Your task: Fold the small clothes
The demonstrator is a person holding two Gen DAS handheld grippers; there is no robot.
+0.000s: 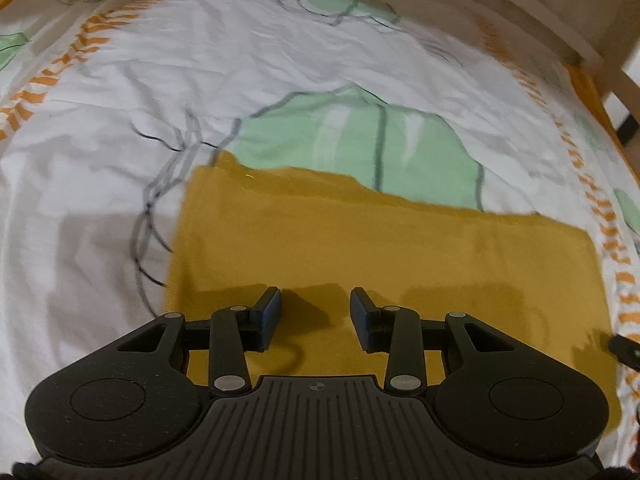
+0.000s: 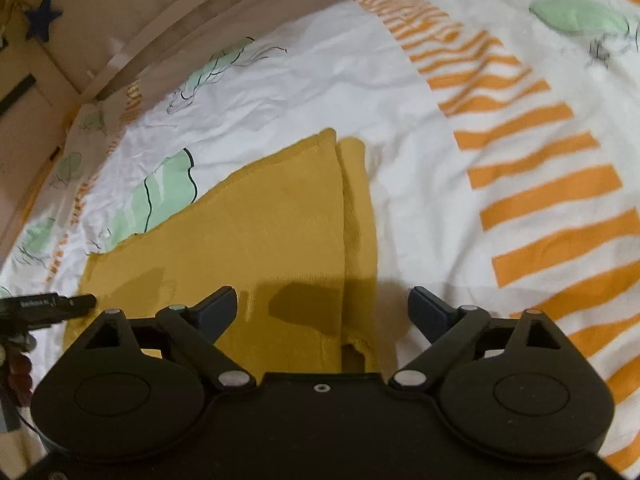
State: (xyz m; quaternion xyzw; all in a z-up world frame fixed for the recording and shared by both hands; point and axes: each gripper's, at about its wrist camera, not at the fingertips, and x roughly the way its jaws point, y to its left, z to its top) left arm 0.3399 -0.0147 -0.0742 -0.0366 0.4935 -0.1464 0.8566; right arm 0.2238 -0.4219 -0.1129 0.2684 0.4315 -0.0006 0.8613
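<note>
A mustard-yellow garment (image 1: 360, 248) lies folded flat on the bed sheet (image 1: 120, 184). My left gripper (image 1: 316, 300) hovers over its near part, open, and only the cloth below shows between the blue pads. In the right wrist view the garment (image 2: 260, 232) has a top layer whose straight edge runs up the middle, with a narrower strip showing to the right of that edge. My right gripper (image 2: 323, 296) is wide open above that edge, with nothing in it. A black part of the other gripper (image 2: 48, 306) pokes in at the left over the garment's corner.
The sheet (image 2: 420, 168) is white with green leaf prints and bands of orange stripes (image 2: 552, 184). A pale wooden bed rail (image 1: 500, 4) curves along the far side. A dark blue star (image 2: 42, 16) hangs on the wall beyond the rail.
</note>
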